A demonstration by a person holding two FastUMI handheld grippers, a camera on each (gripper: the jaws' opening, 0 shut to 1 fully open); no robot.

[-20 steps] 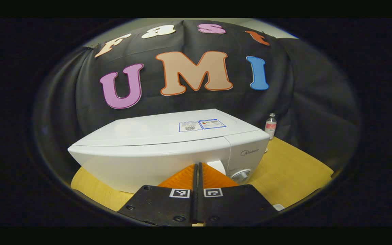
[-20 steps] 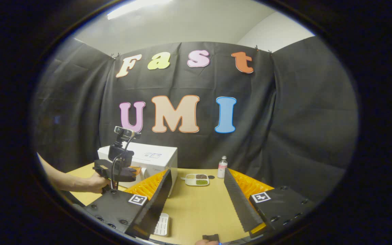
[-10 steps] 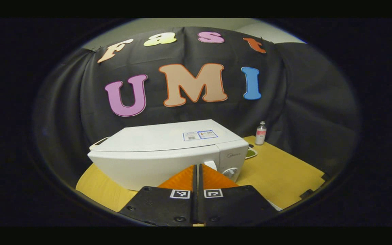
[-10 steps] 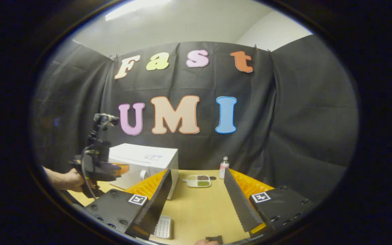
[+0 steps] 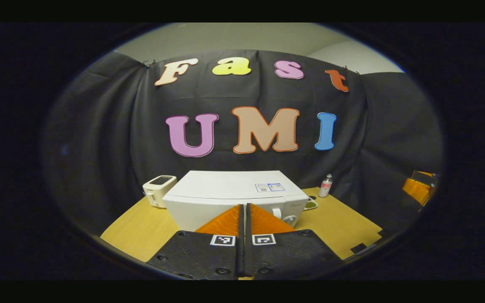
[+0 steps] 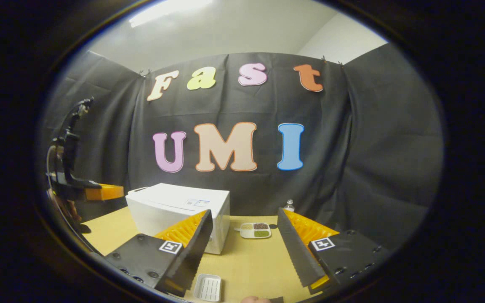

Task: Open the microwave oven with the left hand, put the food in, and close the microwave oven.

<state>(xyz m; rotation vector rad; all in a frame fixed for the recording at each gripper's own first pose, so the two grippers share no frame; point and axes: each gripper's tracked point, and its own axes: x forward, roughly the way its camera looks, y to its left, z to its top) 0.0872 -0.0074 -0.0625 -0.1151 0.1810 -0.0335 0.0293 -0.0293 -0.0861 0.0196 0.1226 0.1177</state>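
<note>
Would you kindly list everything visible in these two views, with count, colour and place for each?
microwave oven: one, white, on the table, door shut.
toaster: one, cream with a dark top, on the table beside the microwave oven, on the side away from the knob.
bottle: one, clear with a pink label, at the back of the table by the wall cloth.
food tray: one, white, three compartments with beige, dark and green contents, on the table between microwave oven and bottle.
small ribbed tray: one, white, near table edge.
table: one, light wood.
left tool: one, fingers together, empty, facing the microwave oven.
right tool: one, fingers apart, empty, above the table.
</note>
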